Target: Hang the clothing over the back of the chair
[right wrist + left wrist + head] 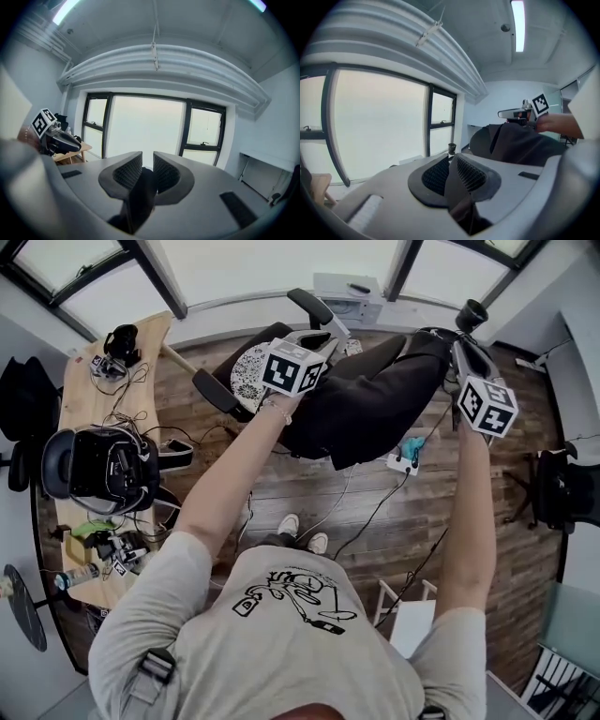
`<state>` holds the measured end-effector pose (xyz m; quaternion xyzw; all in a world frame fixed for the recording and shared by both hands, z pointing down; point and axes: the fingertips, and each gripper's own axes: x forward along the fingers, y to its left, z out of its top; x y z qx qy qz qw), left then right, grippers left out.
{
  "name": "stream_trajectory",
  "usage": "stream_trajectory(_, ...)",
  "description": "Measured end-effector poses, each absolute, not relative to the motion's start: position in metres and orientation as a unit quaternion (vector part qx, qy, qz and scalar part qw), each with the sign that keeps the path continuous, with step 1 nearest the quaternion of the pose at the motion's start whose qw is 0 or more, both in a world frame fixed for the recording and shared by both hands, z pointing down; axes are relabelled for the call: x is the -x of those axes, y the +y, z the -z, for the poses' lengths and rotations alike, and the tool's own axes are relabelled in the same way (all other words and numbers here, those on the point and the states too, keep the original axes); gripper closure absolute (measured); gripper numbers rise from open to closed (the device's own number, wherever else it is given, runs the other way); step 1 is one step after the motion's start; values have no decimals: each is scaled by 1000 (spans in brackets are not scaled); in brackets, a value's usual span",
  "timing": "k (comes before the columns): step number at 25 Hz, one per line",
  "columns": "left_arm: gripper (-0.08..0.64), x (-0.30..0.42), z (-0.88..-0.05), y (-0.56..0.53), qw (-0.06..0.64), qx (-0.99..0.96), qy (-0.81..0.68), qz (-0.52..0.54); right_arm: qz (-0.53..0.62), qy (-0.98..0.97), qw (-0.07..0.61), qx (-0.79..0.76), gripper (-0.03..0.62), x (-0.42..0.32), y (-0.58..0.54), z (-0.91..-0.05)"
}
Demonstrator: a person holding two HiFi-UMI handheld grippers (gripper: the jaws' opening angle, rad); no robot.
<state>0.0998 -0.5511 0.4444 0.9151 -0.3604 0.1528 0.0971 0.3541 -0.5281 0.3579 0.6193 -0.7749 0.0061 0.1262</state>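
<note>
Garment (pixel 375 404) held aloft, ready for hanging.
Left gripper (pixel 453 164) and right gripper (pixel 143 173) pinch its cloth, jaws nearly closed; next it probably needs draping over the chair (pixel 217 388) at eleven o'clock.

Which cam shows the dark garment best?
Head view: the whole garment spreads between the left hand-held gripper and the right hand-held gripper. Left gripper view shows a pinched fold plus bulk beyond; right gripper view, only a pinched fold.

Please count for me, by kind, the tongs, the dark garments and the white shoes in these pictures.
tongs: 2 (left tongs, right tongs)
dark garment: 1
white shoes: 2
total: 5
</note>
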Motion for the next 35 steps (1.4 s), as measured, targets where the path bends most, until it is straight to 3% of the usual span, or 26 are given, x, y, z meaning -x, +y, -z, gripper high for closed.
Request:
stream_trajectory(11, 535, -90, -335, -468, 51, -924, -376, -45, 26, -792, 70, -606, 538, -295, -432, -304)
stream_trajectory(27, 552, -81, -272, -335, 6, -945, -328, 13, 35, -806, 29, -590, 549, -221, -289, -266)
stream_trajectory(35, 554, -79, -288, -282, 19, -950, -313, 4, 49, -813, 33, -580, 555, -194, -252, -264)
